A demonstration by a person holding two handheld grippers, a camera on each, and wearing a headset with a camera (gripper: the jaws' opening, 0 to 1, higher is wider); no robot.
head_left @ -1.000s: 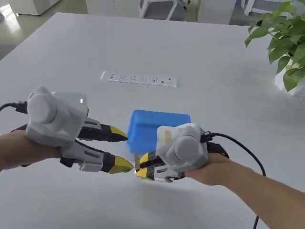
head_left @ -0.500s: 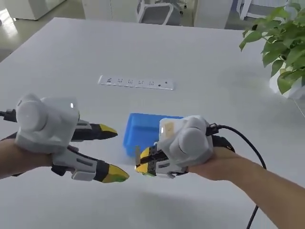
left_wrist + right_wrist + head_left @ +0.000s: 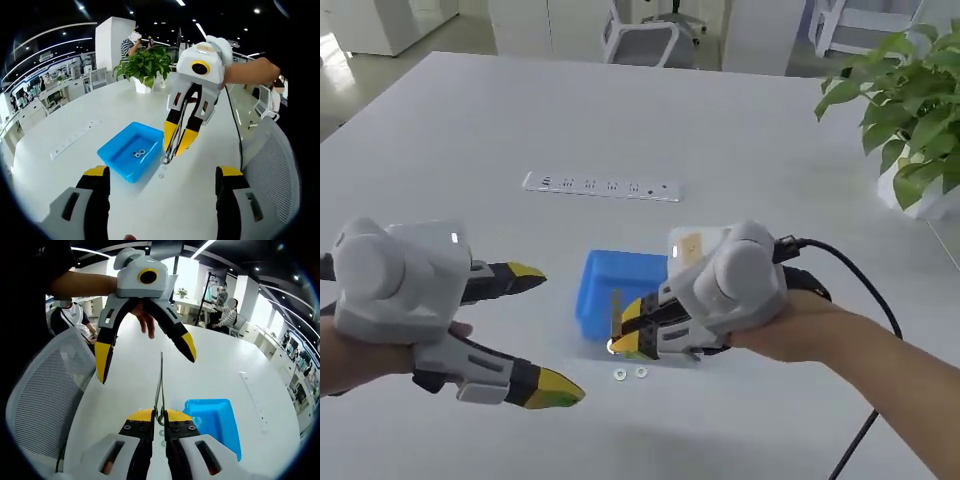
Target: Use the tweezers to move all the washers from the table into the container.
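My right gripper (image 3: 638, 336) clamps the tweezers (image 3: 160, 380); left gripper (image 3: 546, 331) gapes, empty. Two washers (image 3: 620, 374) lie on the table (image 3: 720, 130) just beside the container (image 3: 592, 300): light, thin, slippery; I judge pinching one rim best

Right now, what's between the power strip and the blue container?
Nothing: bare white table runs from the power strip to the blue container. The head view shows it, and the left gripper view agrees.
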